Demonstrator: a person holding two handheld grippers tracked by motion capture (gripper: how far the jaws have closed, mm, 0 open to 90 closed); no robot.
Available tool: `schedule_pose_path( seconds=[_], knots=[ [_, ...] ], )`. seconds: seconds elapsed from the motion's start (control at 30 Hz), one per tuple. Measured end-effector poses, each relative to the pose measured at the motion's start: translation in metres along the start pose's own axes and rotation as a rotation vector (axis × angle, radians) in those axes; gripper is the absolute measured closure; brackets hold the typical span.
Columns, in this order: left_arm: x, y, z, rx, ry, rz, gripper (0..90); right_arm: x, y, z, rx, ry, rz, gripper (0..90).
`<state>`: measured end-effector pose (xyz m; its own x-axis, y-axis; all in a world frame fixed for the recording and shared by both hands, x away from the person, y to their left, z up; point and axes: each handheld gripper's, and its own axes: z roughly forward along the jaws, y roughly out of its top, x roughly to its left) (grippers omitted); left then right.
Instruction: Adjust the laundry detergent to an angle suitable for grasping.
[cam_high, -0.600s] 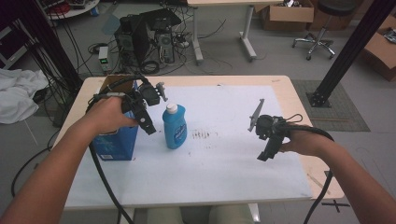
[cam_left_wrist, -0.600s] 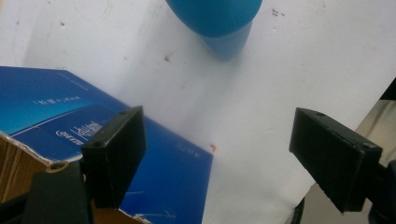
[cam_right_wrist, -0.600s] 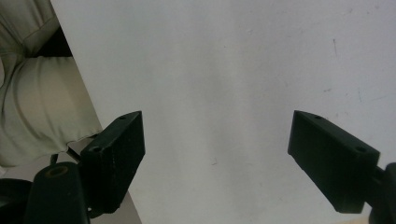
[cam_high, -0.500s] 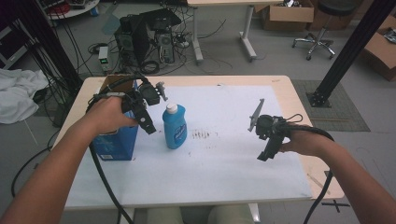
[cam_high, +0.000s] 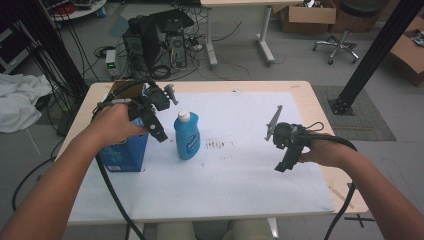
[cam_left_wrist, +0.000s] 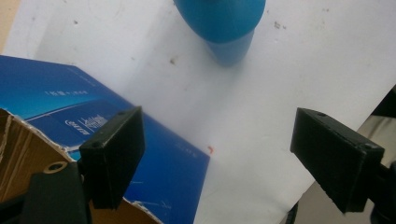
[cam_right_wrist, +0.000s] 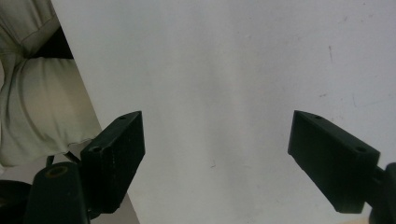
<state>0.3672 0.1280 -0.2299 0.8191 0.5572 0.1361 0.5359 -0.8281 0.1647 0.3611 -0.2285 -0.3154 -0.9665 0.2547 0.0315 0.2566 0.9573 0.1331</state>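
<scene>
One blue bottle (cam_high: 187, 136) is standing upright on the white sheet (cam_high: 240, 150) covering my worktop (cam_high: 320, 115), its long axis vertical and its white cap (cam_high: 184, 116) pointing up. It is sitting left of the sheet's middle, just beside one blue box (cam_high: 122, 152), which is standing near the worktop's left edge with its torn top open.

I am holding my left gripper (cam_high: 157, 120) above the box and next to the bottle, jaws spread wide with nothing between them. In the left gripper view the gripper (cam_left_wrist: 229, 163) is looking down at the sheet; the bottle (cam_left_wrist: 224, 28) is cut off by the top edge, so its cap is out of sight, and the box (cam_left_wrist: 93, 126) is cut off at the left and bottom, its small white print too blurred for me to read.

I am holding my right gripper (cam_high: 285, 150) over the sheet's right half, well apart from the bottle. In the right gripper view its jaws (cam_right_wrist: 219, 158) are gaping wide over bare sheet, gripping nothing, and my trouser leg (cam_right_wrist: 32, 93) is showing past the worktop's edge.
</scene>
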Motion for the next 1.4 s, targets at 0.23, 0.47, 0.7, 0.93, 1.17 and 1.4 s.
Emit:
schedule_pose_path(
  seconds=[0.23,0.47,0.7,0.93,1.17,1.4],
  knots=[
    [-0.002,0.001,-0.010,-0.048,-0.011,-0.035,18.5,0.001,0.002,0.000,0.003,-0.006,-0.007,18.7],
    [-0.004,0.007,-0.018,-0.066,-0.016,-0.118,18.5,0.001,0.002,0.000,-0.006,-0.007,-0.013,18.8],
    [-0.008,0.016,-0.022,-0.079,-0.002,-0.161,18.5,0.001,0.003,0.002,-0.004,-0.004,-0.012,18.8],
    [-0.011,0.024,-0.027,-0.102,-0.011,-0.191,18.4,-0.001,0.003,0.003,-0.002,-0.006,-0.016,18.8],
    [-0.010,0.027,-0.030,-0.104,-0.009,-0.206,18.4,-0.001,0.003,0.003,0.000,-0.005,-0.020,18.8],
    [-0.007,0.027,-0.036,-0.098,0.001,-0.235,18.2,-0.003,0.002,-0.004,-0.017,-0.012,-0.010,18.9]
  ],
)
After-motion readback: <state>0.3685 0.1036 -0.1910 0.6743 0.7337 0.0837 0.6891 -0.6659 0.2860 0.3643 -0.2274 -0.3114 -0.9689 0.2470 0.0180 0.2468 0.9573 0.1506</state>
